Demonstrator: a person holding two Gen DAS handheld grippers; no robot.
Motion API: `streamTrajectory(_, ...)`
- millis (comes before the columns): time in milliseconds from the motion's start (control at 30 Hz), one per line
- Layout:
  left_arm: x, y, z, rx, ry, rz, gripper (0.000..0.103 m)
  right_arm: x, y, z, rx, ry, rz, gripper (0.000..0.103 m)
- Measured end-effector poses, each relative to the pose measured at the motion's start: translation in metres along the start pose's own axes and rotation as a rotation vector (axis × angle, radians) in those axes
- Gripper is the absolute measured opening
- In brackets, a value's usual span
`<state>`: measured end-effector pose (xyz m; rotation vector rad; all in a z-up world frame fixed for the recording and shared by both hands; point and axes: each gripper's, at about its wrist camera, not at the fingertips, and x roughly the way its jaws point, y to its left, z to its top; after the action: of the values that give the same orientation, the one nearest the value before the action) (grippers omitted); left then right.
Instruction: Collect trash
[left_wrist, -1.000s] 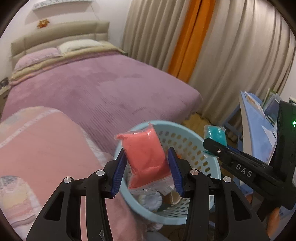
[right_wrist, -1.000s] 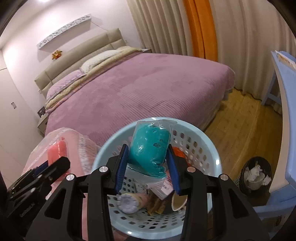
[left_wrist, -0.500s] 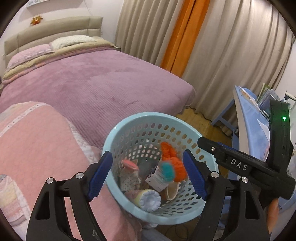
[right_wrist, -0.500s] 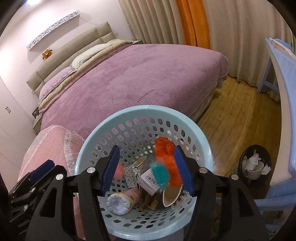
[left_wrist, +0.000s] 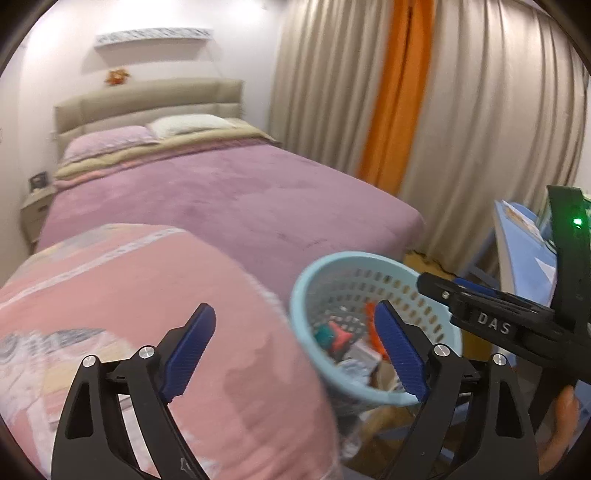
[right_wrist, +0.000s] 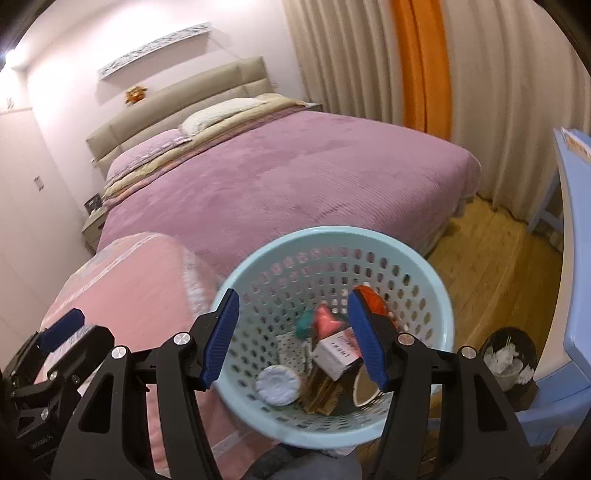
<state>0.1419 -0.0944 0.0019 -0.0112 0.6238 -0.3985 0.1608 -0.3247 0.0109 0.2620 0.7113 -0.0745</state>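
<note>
The drop-off step of the trash collection is being finished. The left tongs (left_wrist: 295, 350) are being opened wider over the pink quilt (left_wrist: 147, 295), with nothing between their blue pads, and the right tongs (right_wrist: 291, 336) are being held released and empty above the pale blue basket (right_wrist: 436, 295). The trash is lying inside that basket: a pink packet (right_wrist: 327, 319) and a teal packet (right_wrist: 306, 323) are resting on a small box (right_wrist: 336, 352), a white round lid (right_wrist: 277, 382) and a cup (right_wrist: 365, 384), though the heap is blurred in the left view and its pieces are only partly being told apart.

Compared with a second ago, when the pink packet was being clenched by the left tongs and the teal one by the right, both packets are now being seen down in the basket, and the left tongs are being seen further over the quilt.

Next, more trash is probably being sought; none is visible on the purple bed (right_wrist: 295, 177), so a wider look around the room is being called for.
</note>
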Motion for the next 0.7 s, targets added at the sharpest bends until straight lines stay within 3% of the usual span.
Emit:
streamTrajectory(267, -0.042, 0.034, -0.024, -0.028, -0.108, 0.176, 0.086, -0.029, 0.053, -0.028, -0.119, -0.108, 0.017, 0.058)
streamTrajectory(433, -0.052, 0.049, -0.049, -0.034, -0.182, 0.27, 0.086, -0.038, 0.067, -0.042, -0.14, -0.183, 0.017, 0.058)
streamTrajectory(567, -0.047, 0.053, -0.058, -0.067, -0.211, 0.289, 0.086, -0.046, 0.075, -0.053, -0.16, -0.253, -0.013, 0.066)
streamTrajectory(700, -0.047, 0.059, -0.066, -0.086, -0.238, 0.3, 0.086, -0.05, 0.079, -0.059, -0.17, -0.296, -0.038, 0.068)
